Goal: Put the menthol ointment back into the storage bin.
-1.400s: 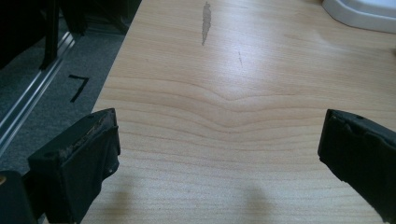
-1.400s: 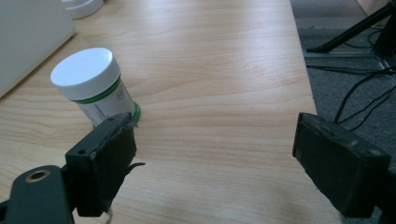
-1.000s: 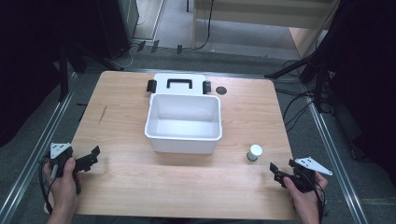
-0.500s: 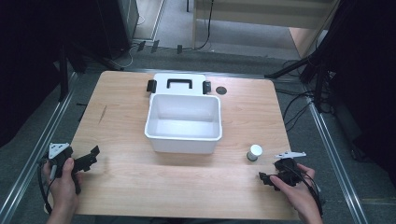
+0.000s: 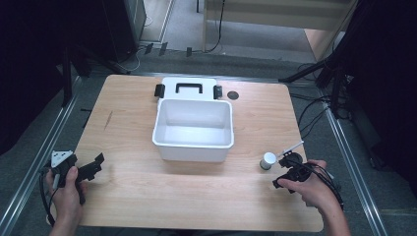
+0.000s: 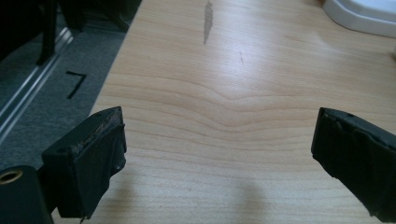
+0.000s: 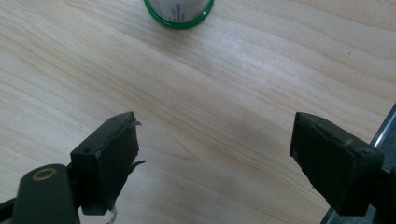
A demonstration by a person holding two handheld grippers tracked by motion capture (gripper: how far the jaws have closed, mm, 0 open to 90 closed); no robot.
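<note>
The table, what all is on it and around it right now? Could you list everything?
table: one, light wood, centre of the high view
bin: one, white, open, mid-table
lid: one, white with black handle and clips, flat behind the bin
disc: one, dark, right of the lid
can: one, small, white with green base rim, upright, right of the bin
left gripper: one, black, open, near left edge
right gripper: one, black, open, pointing at the can
hands: two, holding the grippers
</note>
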